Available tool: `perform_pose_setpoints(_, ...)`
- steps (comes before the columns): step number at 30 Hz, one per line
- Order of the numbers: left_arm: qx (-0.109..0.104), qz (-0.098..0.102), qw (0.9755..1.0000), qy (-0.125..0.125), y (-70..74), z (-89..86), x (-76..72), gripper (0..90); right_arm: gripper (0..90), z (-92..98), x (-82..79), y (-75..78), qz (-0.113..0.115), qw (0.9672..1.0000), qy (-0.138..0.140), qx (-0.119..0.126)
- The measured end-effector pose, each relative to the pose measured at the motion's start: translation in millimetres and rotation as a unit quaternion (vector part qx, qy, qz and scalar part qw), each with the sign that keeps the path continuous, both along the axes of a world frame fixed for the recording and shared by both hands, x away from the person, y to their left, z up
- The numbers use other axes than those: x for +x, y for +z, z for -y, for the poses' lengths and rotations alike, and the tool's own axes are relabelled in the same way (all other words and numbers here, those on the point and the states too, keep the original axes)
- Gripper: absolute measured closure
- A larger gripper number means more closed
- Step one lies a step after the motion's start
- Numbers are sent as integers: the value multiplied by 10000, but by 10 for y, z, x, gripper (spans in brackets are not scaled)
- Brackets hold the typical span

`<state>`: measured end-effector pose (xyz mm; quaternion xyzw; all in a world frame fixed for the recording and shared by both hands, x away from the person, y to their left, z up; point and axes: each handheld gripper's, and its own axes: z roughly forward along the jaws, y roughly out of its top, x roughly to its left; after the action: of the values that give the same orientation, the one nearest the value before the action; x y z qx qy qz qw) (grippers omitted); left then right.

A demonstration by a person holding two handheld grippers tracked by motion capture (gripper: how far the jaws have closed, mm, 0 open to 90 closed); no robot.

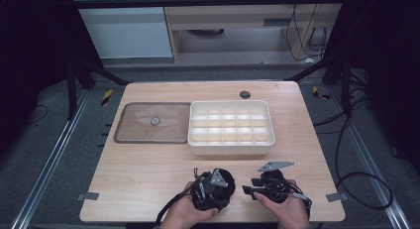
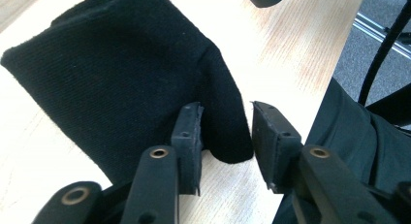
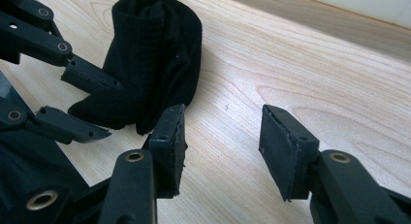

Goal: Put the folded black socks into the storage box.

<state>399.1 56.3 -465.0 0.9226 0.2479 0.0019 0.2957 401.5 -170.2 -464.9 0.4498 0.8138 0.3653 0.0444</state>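
A black sock (image 2: pixel 121 73) lies on the wooden table (image 1: pixel 148 164) near the front edge — right by the left gripper (image 2: pixel 225 132). Its jaws are apart, the sock's corner loose between them. The right gripper (image 3: pixel 223 136) is beside the sock — jaws apart, nothing between them.

Light wooden table (image 1: pixel 148 159) sits on grey carpeted floor (image 1: pixel 44 140), metal floor rails (image 1: pixel 47 169) running down both sides. Past the table's far edge there's a pale wooden cabinet (image 1: pixel 237 26) and a white wall panel (image 1: pixel 129 30), black cables (image 1: pixel 356 154) trailing right.
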Motion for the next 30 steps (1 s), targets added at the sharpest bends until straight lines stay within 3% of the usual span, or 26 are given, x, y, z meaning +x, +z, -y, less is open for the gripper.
perform_pose_setpoints(19, -56, 207, 9998, 43, 50, 4, -58, 451, 512, -16, -4, -5, 7, 10000, 1, -14)
perform_pose_setpoints(30, -129, 260, 9995, 84, 97, -39, -62, 437, 508, -12, -1, -5, 11, 10000, 1, -1)
